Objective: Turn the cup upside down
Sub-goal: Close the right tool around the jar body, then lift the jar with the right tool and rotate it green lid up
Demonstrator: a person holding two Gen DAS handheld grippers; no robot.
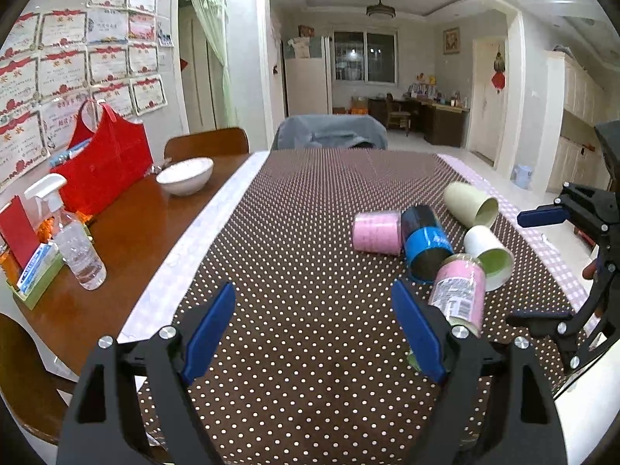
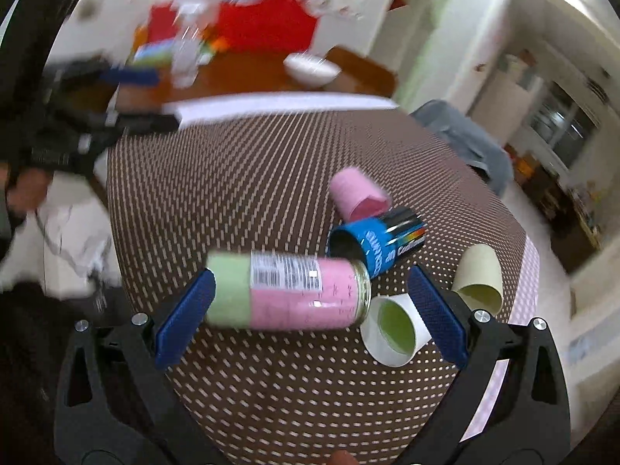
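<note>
Several cups lie on their sides in a cluster on the brown polka-dot cloth [image 1: 310, 271]: a pink cup [image 1: 376, 231], a blue-and-black cup [image 1: 424, 246], a cream cup [image 1: 471, 203], a white cup with green inside [image 1: 489, 257], and a pink-and-green labelled cup [image 1: 461, 292]. My left gripper [image 1: 314, 327] is open and empty, just left of the cluster. My right gripper [image 2: 310, 317] is open, its fingers on either side of the labelled cup [image 2: 286, 288] and the white cup [image 2: 395, 325]. It also shows at the right edge of the left wrist view [image 1: 542, 263].
A white bowl [image 1: 185, 175], a red bag [image 1: 104, 159], a spray bottle [image 1: 75, 244] and a box of small items [image 1: 31, 267] sit on the wooden table [image 1: 128, 232] to the left. Chairs stand at the far side. The right wrist view is motion-blurred.
</note>
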